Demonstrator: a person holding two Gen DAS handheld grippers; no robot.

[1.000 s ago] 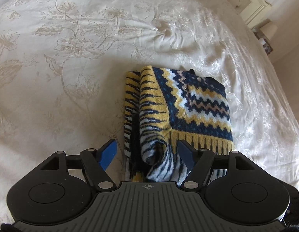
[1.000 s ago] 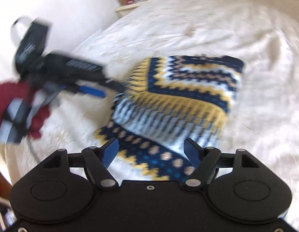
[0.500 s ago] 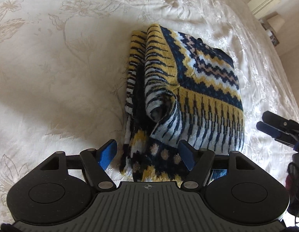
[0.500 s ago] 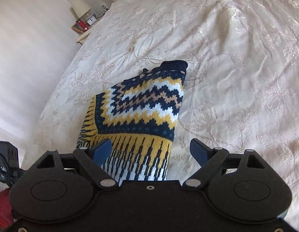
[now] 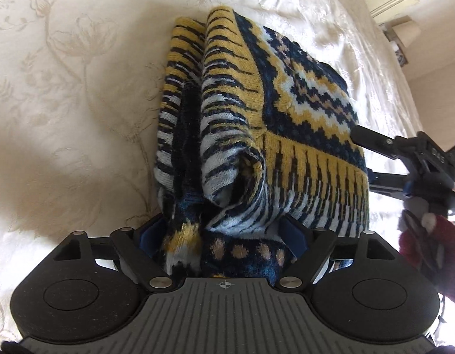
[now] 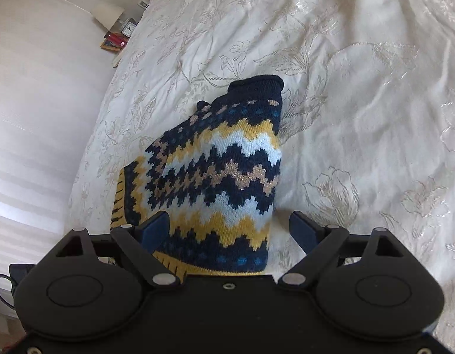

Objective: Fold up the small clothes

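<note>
A: The knitted sweater point(image 5: 257, 135), navy, yellow and pale blue in zigzag bands, lies folded on the cream floral bedspread point(image 5: 65, 103). Where does the left gripper point(image 5: 224, 236) stand?

B: In the left wrist view its blue-padded fingers point(image 5: 295, 236) are spread, and the sweater's near folded edge bulges between them. The right gripper point(image 5: 366, 159) reaches in from the right, one finger over the top layer and one beneath the edge.

A: And the right wrist view?

B: The sweater point(image 6: 215, 177) runs away from the camera, its navy collar point(image 6: 257, 87) at the far end. The right gripper point(image 6: 227, 230) is spread, the sweater's near end between its fingers point(image 6: 155, 227). A bedside table point(image 6: 117, 39) with a lamp and clock stands beyond the bed.
</note>
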